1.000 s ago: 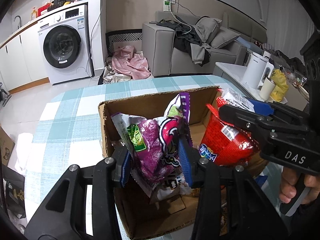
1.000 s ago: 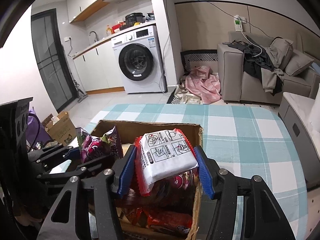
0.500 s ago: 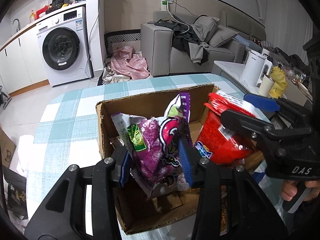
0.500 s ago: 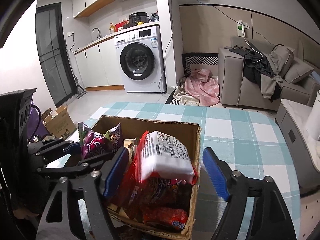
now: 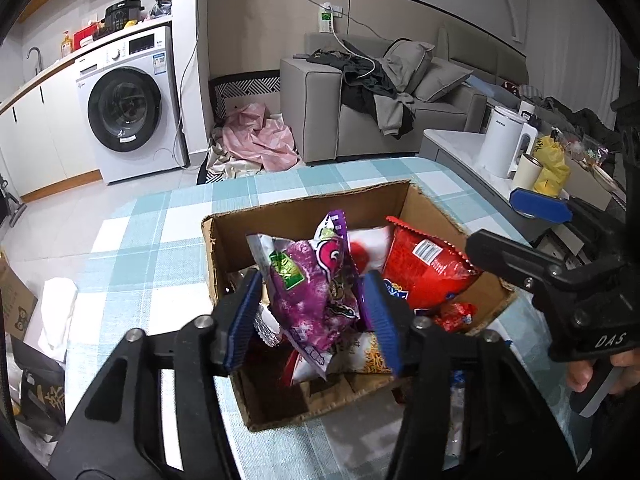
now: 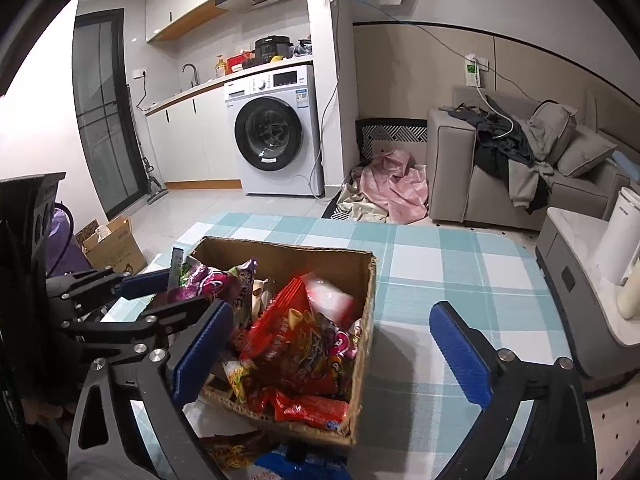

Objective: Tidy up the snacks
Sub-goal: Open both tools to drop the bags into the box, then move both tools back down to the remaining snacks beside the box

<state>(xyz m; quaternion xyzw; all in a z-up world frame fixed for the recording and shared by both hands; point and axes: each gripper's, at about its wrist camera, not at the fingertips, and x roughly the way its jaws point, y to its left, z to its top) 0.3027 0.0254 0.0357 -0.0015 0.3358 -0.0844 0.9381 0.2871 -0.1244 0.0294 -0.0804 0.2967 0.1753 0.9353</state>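
Holding the purple snack bag [image 5: 316, 292] clamped over the cardboard box [image 5: 304, 208] mid-worktop, left gripper [image 5: 312, 312] readies a drop-in while right gripper [image 6: 332, 348] jaws gape wide, empty, above the red packet [image 6: 296, 320].

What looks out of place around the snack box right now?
Two packets lie on the table outside the cardboard box, by its near edge, in the right wrist view. The box's rim is ragged. Inside it, the snacks sit in a loose heap. The left gripper holds a purple bag above them.
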